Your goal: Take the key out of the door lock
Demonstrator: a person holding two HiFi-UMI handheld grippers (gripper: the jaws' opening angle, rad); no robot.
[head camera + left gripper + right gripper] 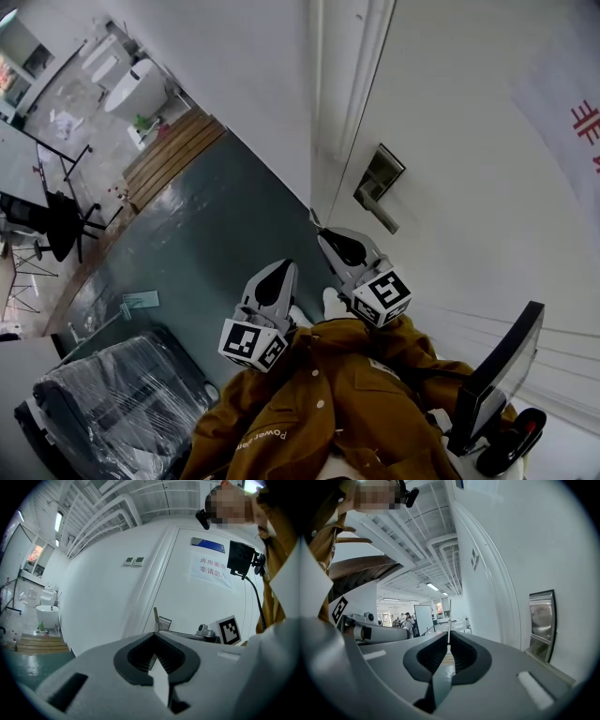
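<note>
Overhead first, head view: I am holding both grippers up in front of the white door (pixel 450 187). My right gripper (pixel 322 232) is pinching the key (pixel 314 219), which is sitting out of the door lock (pixel 382 178), apart from it and to its lower left. My left gripper (pixel 285 265) is hanging just beside the right one.

Left gripper view: jaws are pressing tip to tip, gripping nothing. The key (pixel 155 617) is standing up from the right gripper's tips.

Right gripper view: jaws are clamping the key (pixel 449 620) edge-on, with the door lock (pixel 543 620) off to the right.
</note>
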